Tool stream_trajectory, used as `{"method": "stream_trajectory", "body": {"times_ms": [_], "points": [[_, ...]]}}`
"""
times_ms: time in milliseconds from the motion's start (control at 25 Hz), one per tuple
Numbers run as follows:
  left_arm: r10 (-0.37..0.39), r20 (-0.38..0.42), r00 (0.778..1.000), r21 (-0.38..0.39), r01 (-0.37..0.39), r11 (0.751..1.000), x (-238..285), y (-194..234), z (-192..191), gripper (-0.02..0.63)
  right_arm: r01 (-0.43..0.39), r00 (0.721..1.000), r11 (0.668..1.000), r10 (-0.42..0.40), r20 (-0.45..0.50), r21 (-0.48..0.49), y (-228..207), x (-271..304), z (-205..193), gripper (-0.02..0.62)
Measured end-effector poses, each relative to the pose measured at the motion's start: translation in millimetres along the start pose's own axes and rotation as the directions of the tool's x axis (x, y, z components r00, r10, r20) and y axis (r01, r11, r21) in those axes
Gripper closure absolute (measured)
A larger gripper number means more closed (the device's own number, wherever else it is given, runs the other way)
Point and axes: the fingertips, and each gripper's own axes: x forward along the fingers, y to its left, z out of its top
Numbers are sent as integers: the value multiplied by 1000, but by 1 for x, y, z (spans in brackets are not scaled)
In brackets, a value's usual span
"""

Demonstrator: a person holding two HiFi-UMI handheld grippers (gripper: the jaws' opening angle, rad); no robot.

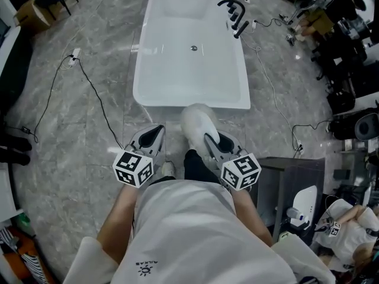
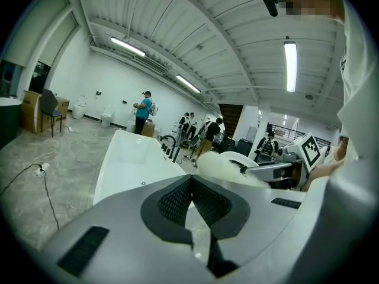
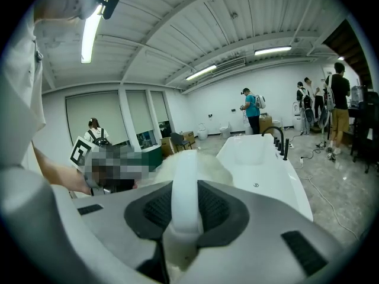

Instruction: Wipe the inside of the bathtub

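The person stands at the near end of the white rectangular bathtub (image 1: 177,76), a tool in each hand, both aimed at it. The right gripper (image 1: 211,142) has its jaws pinched on the smooth white handle (image 3: 185,197) of a fluffy white wiping pad (image 1: 198,122). The handle runs straight up between the two black ribbed pads, and the fluffy head bulges out beyond the jaw tips. Seen from above, that head hangs just short of the tub's near rim, outside the basin rather than in it. Level with it and to its left, the left gripper (image 1: 153,136) has its jaws pressed together, their ribbed pads meeting at the tips with nothing caught between them. Ahead of both sets of jaws the tub stretches away, with its round metal drain (image 1: 193,48) in the middle of the bottom. A black tap (image 1: 233,12) sits on the far rim, ahead and to the right of the right jaws. A black cable (image 1: 95,93) trails over the grey marble-patterned floor (image 1: 89,135) off to the left of the left jaws.
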Motion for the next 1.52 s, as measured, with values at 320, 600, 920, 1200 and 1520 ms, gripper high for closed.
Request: {"method": "stream_trajectory", "body": {"times_ms": [320, 600, 920, 1200, 1520], "points": [[33, -8, 999, -1, -33, 999, 42, 15, 16, 594, -1, 1000, 1000, 1, 5, 6, -58, 24, 22, 497], [70, -19, 997, -15, -70, 997, 105, 23, 35, 594, -38, 999, 999, 38, -8, 18, -116, 48, 39, 497], [115, -40, 993, 19, -115, 993, 171, 20, 62, 594, -86, 996, 995, 87, -6, 39, -194, 63, 55, 497], [149, -36, 988, 43, -148, 988, 220, 14, 83, 594, -100, 994, 993, 102, -29, 68, -256, 71, 52, 497], [142, -80, 987, 55, -138, 989, 250, 10, 82, 594, -147, 987, 986, 152, -55, 83, -270, 90, 47, 497]]}}
